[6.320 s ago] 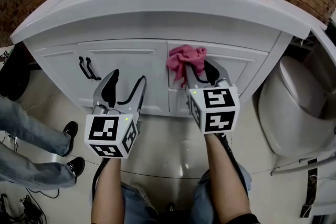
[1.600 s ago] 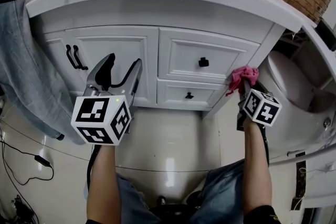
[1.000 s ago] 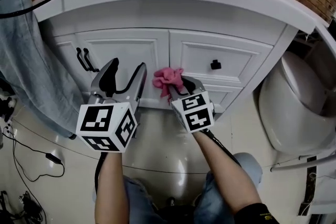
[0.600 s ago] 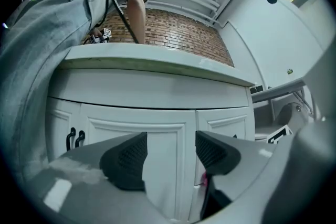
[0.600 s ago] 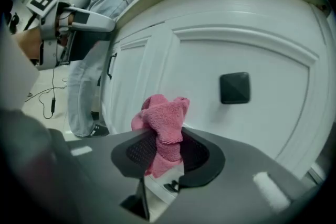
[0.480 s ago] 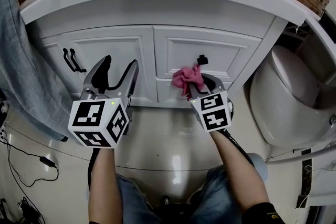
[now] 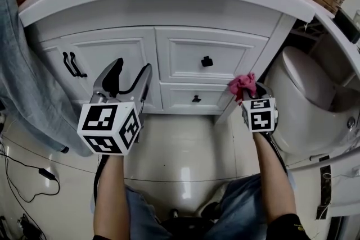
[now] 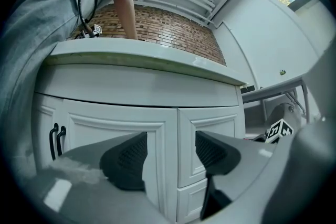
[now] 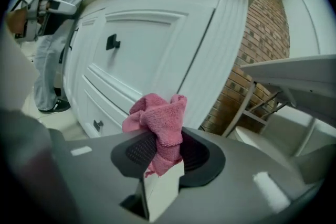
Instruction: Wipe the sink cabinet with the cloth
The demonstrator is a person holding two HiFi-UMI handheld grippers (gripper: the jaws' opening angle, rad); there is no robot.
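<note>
While right hand-held gripper (image 7: 251, 90) clamps cloth (image 7: 242, 85), seemingly against sink cabinet (image 7: 185, 56) corner | left hand-held gripper (image 7: 130, 73) gapes empty

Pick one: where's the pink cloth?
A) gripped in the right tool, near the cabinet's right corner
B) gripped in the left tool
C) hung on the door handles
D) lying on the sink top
A: the right gripper view shows the pink cloth pinched between the jaws of the right tool, close to the cabinet's corner post. The left tool has its jaws apart with nothing between them.
</note>
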